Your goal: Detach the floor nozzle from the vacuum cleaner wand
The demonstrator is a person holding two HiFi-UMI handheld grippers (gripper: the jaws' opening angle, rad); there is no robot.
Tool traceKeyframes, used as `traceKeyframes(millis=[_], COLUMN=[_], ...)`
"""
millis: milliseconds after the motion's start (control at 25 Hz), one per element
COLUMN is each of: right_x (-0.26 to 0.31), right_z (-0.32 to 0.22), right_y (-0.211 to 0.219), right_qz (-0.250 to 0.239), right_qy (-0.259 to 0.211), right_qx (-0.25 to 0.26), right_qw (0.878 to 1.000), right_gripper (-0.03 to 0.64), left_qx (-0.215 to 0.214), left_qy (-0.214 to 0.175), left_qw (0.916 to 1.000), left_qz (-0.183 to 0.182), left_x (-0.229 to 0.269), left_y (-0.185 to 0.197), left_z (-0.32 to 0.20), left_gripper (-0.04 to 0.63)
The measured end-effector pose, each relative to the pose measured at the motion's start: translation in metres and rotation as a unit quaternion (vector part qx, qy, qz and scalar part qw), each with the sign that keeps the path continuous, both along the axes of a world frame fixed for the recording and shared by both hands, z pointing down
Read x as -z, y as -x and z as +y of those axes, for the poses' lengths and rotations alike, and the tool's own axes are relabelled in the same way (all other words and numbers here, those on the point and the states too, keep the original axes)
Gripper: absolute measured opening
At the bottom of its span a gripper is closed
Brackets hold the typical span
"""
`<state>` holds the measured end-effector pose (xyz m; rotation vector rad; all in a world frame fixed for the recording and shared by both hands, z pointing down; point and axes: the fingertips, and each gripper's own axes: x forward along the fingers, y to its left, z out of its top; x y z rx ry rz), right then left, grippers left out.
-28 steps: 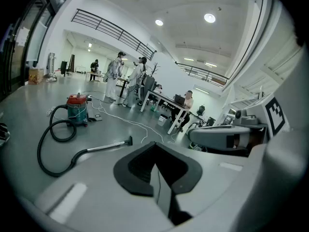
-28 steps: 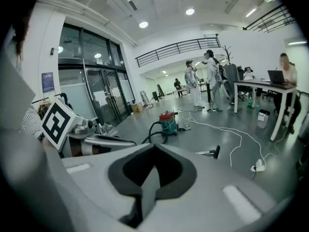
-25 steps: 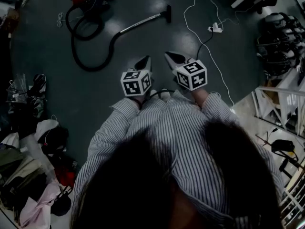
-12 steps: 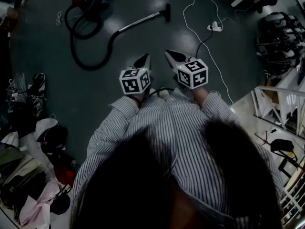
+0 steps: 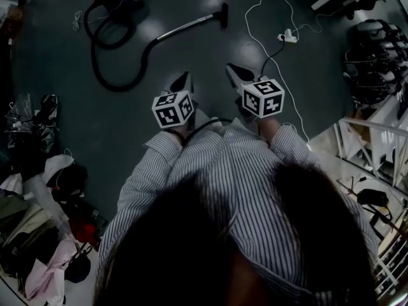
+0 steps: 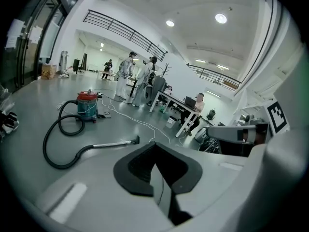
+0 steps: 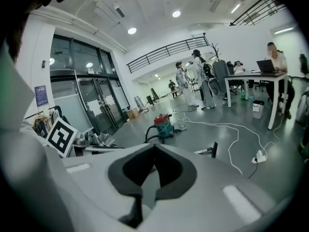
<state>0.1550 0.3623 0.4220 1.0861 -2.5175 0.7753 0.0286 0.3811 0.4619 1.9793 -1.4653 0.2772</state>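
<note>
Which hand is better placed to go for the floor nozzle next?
Right, narrowly: the right claw sits closer to the floor nozzle, while the left claw lines up with the wand and could steady it. Both are shut.

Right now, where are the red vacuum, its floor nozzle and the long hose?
red vacuum (image 6: 88, 109): left gripper view, on the drum below its red lid.
floor nozzle (image 5: 224, 15): head view, on the black head at the wand's end.
hose (image 6: 59, 166): left gripper view, on its lowest bend.
</note>
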Motion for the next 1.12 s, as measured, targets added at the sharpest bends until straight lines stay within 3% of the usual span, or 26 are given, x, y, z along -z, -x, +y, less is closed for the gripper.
traceKeyframes(millis=[320, 680, 840, 1120], right_x=[-0.019, -0.036, -0.027, -0.019], right_z=[-0.054, -0.207, -0.279, -0.376], right_y=[0.015, 0.063, 0.089, 0.117], right_qz=[-0.018, -0.021, -0.014, -0.006], right_qy=[0.017, 0.036, 0.017, 0.011], right_qx=[0.002, -0.039, -0.055, -0.081], right_qw=[1.0, 0.998, 0.998, 0.997], right_gripper=[0.002, 0.002, 0.002, 0.002], left_qx=[0.012, -0.008, -0.024, -0.05], left_qy=[0.016, 0.041, 0.037, 0.041], left_qw=[0.9998, 0.9991, 0.999, 0.9978], left_qz=[0.002, 0.0, -0.006, -0.013], left_x=[-0.024, -0.045, -0.036, -0.033], left_y=[0.026, 0.084, 0.113, 0.138], left_z=[-0.061, -0.214, -0.286, -0.371], left_gripper=[0.005, 0.005, 0.005, 0.006])
